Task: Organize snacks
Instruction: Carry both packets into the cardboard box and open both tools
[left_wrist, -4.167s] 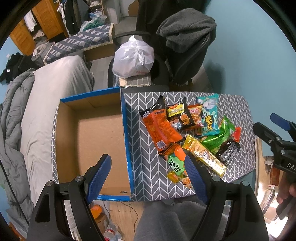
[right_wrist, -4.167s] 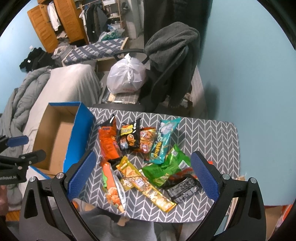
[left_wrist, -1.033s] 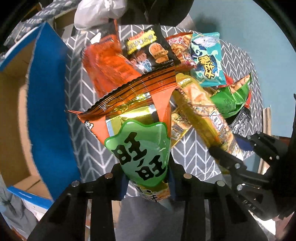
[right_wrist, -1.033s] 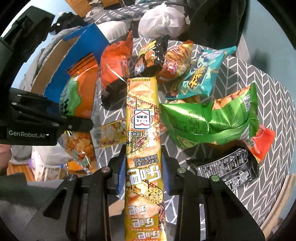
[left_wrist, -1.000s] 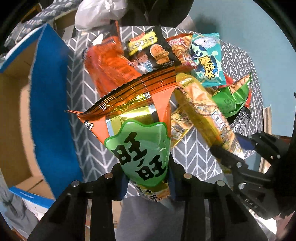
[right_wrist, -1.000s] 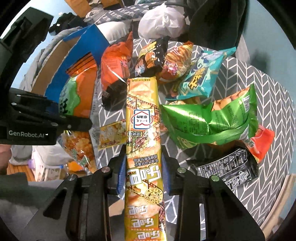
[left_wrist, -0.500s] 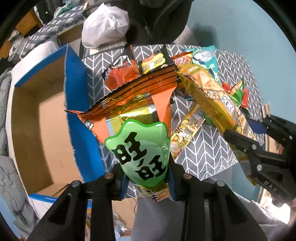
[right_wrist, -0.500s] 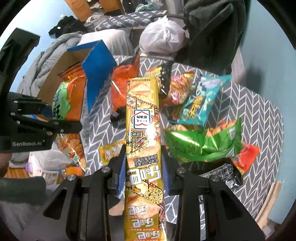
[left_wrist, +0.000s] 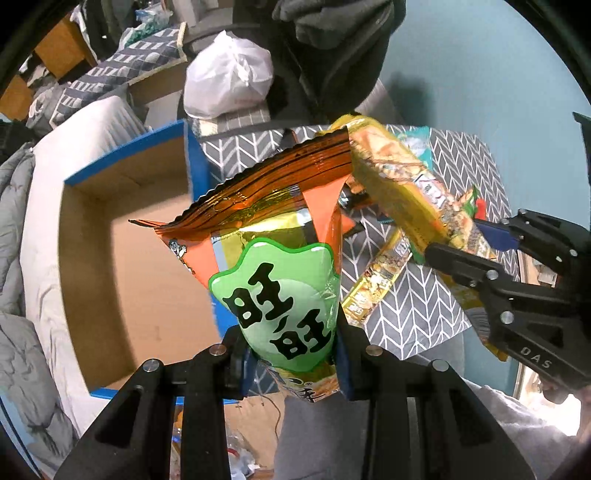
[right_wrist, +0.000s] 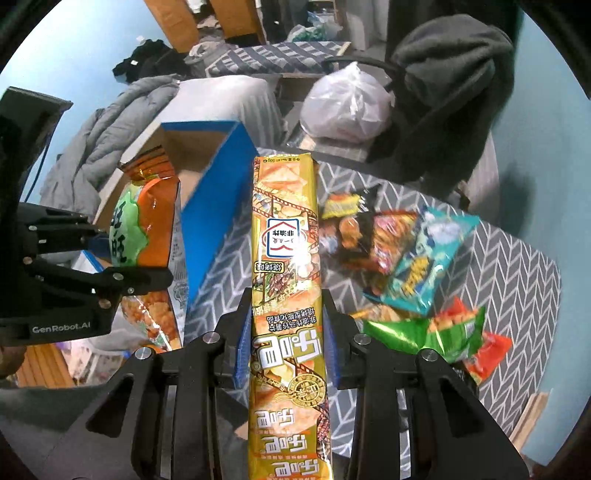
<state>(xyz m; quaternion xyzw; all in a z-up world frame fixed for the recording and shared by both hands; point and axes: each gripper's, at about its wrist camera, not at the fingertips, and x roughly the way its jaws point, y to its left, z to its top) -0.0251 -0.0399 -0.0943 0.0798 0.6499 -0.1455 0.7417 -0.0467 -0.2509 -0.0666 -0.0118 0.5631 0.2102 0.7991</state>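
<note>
Right now the left gripper (left_wrist: 293, 354) has its jaws clamped on an orange bag (left_wrist: 273, 236), held up over the box's (left_wrist: 122, 266) blue wall. Beside the box, the right gripper (right_wrist: 286, 332) is clamped on a long yellow pack (right_wrist: 284, 236) above the table (right_wrist: 517, 266), where other snacks (right_wrist: 417, 258) lie well apart from the box.

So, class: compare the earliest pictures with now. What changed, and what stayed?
Both claws closed on snacks and lifted them: the left claw holds the orange rice-cracker bag, the right claw the long yellow packet. The cardboard box stayed put.
</note>
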